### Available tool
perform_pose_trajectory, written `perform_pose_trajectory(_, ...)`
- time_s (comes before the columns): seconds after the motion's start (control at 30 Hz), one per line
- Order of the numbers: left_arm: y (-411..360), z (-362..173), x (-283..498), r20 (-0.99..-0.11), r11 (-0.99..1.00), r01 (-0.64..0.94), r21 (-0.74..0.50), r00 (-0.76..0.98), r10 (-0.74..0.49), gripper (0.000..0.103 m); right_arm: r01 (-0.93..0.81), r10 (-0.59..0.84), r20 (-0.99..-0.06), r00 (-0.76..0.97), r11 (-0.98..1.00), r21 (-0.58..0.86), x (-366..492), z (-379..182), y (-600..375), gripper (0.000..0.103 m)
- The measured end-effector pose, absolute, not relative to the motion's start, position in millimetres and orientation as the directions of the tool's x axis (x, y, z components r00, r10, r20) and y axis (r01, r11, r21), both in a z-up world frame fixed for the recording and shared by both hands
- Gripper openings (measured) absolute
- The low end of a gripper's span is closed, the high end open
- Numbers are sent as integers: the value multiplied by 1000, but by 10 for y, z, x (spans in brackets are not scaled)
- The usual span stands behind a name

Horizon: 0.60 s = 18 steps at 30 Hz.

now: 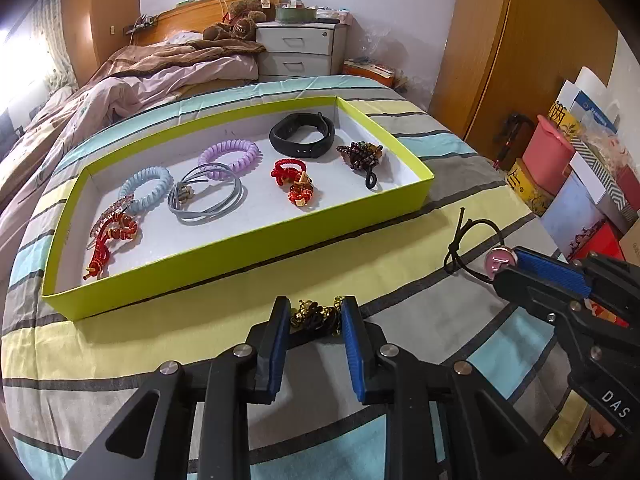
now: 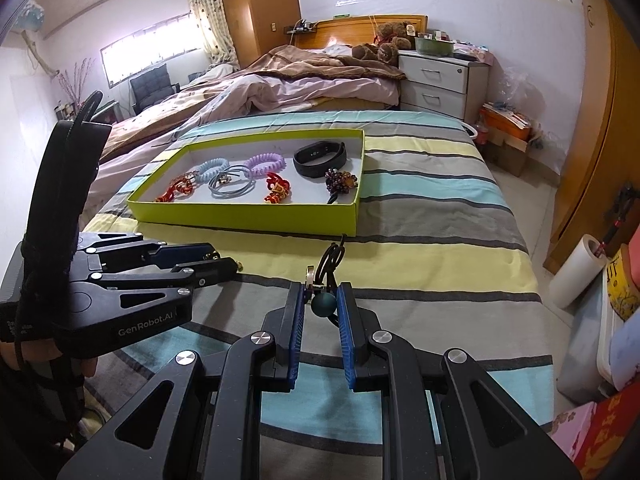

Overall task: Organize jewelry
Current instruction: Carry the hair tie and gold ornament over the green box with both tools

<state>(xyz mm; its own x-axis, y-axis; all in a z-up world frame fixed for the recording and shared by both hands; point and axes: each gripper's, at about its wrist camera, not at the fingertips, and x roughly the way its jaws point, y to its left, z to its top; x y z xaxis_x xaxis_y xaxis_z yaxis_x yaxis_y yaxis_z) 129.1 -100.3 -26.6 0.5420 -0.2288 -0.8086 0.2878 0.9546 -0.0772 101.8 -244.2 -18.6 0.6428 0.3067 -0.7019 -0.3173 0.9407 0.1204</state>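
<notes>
Gripping a dark bracelet with gold beads (image 1: 316, 315), your left gripper (image 1: 315, 312) has its blue pads pressed on both ends of it, at the near edge of the striped bedspread (image 1: 460, 168); the bracelet's long axis runs straight across from pad to pad. Your right gripper (image 2: 323, 300) is clenched on a black cord hair tie (image 1: 470, 246) at its teal ball (image 2: 323, 305) and pink disc (image 1: 502, 261); the tie's loop stretches away from the pads toward the tray, knotted end farthest.

Beyond both lies the lime-green tray (image 1: 256, 246), its long side facing you. Inside it are a red knotted cord (image 1: 108, 244), a blue coil tie (image 1: 146, 188), a grey band (image 1: 204, 200), a purple coil tie (image 1: 230, 158), a red charm (image 1: 294, 182), a dark bead cluster (image 1: 360, 154), and toward the far right corner a black wristband (image 1: 302, 134).
</notes>
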Motion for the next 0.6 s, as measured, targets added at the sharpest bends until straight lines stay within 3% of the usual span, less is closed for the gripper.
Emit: perform_pose_trajectory(0.6,-671,142,1133,-738,961,254,-111,627,-251,26,-310,319,-657,683,941,134,1067,51,-2396,17)
